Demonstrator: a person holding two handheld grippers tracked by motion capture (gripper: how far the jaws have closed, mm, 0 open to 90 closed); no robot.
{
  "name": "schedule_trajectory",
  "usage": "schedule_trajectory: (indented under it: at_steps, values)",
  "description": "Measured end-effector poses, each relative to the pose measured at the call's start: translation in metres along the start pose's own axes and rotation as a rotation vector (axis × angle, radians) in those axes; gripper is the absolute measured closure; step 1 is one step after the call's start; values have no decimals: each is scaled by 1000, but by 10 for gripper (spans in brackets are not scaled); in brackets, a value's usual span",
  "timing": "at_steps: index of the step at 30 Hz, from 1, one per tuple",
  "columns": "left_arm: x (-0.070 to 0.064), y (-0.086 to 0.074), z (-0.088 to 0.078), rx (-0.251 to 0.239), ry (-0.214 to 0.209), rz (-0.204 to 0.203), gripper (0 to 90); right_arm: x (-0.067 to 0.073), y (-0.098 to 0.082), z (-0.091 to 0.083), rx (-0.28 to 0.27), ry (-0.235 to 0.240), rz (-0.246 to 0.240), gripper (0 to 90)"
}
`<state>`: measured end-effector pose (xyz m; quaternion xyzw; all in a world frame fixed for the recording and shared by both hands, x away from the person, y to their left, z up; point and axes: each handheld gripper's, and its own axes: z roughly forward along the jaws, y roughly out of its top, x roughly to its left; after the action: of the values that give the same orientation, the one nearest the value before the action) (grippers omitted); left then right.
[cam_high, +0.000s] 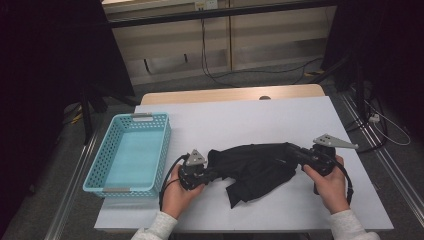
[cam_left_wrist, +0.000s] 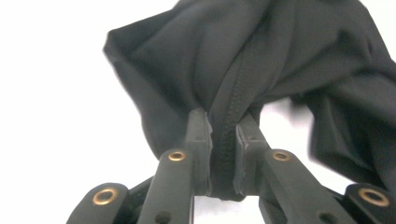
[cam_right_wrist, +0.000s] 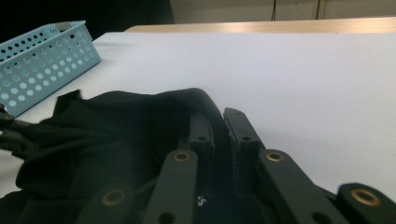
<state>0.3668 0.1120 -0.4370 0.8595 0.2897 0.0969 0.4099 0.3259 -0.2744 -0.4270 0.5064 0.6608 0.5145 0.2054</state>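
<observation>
A black garment (cam_high: 252, 167) lies bunched on the white table top, stretched between both hands. At its left end my left gripper (cam_high: 209, 173) is shut on the fabric; in the left gripper view a stitched fold of the black garment (cam_left_wrist: 261, 60) is pinched between the pads of my left gripper (cam_left_wrist: 225, 122). My right gripper (cam_high: 294, 151) is shut on the garment's right end. In the right gripper view the black garment (cam_right_wrist: 102, 135) runs between the pads of my right gripper (cam_right_wrist: 218, 119), and the cloth hides most of the grip.
A light blue perforated basket (cam_high: 98, 170) stands at the left of the table and holds nothing; the same basket (cam_right_wrist: 42, 60) sits at the upper left of the right gripper view. White table (cam_high: 250, 120) stretches behind the garment. Cables lie on the floor beyond.
</observation>
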Motion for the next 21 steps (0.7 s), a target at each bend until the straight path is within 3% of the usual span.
schedule_trajectory:
  at_steps: [3, 6, 7, 16, 21]
  values:
    - [7, 6, -11, -57, 22, -13, 814, -5, 0, -8, -16, -13, 12, 825]
    - [9, 12, -19, -108, 34, -16, 816, -10, 0, -15, -43, -7, 53, 824]
    - [10, 13, -20, -112, 38, -4, 816, -10, 0, -16, -46, -5, 54, 824]
    - [7, 10, -15, -79, -6, -41, 816, -3, -2, -12, -19, -2, 15, 821]
    - [0, 10, -10, -49, -36, -24, 814, -1, -3, -9, 9, 2, 1, 807]
